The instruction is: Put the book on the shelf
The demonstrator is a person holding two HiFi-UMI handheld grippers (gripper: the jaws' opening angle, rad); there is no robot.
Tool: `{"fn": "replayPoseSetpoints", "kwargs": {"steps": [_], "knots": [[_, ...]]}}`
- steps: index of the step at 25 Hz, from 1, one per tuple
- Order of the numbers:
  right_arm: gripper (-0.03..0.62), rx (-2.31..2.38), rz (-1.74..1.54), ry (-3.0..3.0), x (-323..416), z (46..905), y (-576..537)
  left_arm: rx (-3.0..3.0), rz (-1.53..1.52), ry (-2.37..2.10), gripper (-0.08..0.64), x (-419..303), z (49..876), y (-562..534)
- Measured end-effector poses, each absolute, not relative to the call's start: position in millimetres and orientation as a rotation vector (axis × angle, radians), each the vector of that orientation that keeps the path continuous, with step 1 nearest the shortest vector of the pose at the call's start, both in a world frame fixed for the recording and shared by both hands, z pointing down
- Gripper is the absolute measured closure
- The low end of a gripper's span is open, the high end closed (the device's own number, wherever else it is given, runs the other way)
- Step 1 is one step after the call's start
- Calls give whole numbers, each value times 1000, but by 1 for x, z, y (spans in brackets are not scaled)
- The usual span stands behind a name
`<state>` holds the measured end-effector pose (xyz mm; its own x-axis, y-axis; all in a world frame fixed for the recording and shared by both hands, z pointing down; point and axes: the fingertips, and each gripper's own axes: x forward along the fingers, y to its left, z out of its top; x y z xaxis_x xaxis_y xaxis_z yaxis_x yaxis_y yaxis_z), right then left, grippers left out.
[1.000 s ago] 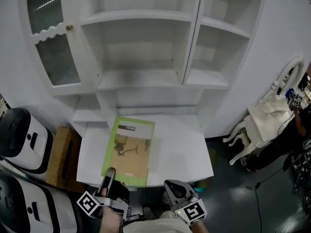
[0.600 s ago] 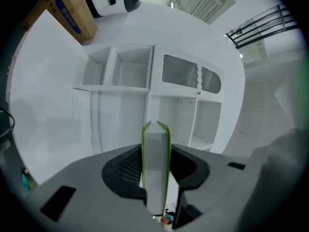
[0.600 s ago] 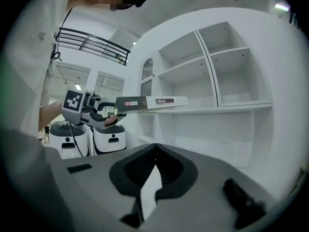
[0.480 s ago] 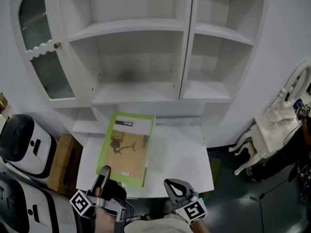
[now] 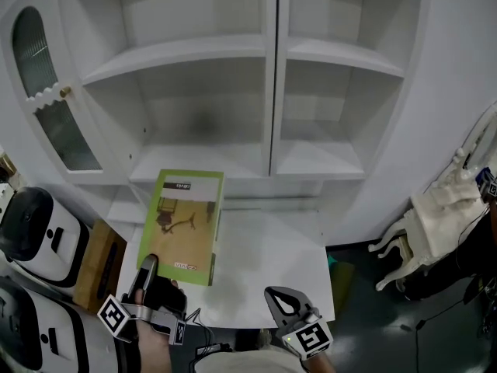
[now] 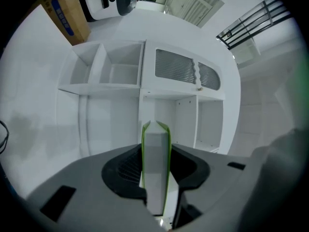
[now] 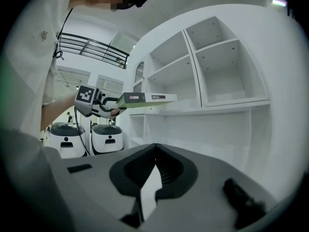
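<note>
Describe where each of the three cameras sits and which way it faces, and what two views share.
Head view: on the person's head, looking steeply down at the white shelf unit and white table; left tongs and right tongs show.
Left gripper view: on the left tongs, facing the shelves; its jaws clamp the green-covered book.
Right gripper view: on the shut, empty right tongs, facing the shelves; a white sleeve shows.
Shared: all three show the book.
</note>
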<state>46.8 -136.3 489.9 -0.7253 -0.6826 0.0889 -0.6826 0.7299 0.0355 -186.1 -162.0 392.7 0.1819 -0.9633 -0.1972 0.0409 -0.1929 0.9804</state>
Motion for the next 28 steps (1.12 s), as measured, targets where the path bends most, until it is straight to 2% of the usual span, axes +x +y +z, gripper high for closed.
{"fn": "replayPoseSetpoints", "kwargs": {"steps": [8,28], "knots": [[580,1116,55,-2839,54,496,-157,1391,-1227,-1027,414,-198,390,-191],[580,1179,21,-2812,-7,485,-179,1319,-1168,-1033,414,-250,396,-241]]}}
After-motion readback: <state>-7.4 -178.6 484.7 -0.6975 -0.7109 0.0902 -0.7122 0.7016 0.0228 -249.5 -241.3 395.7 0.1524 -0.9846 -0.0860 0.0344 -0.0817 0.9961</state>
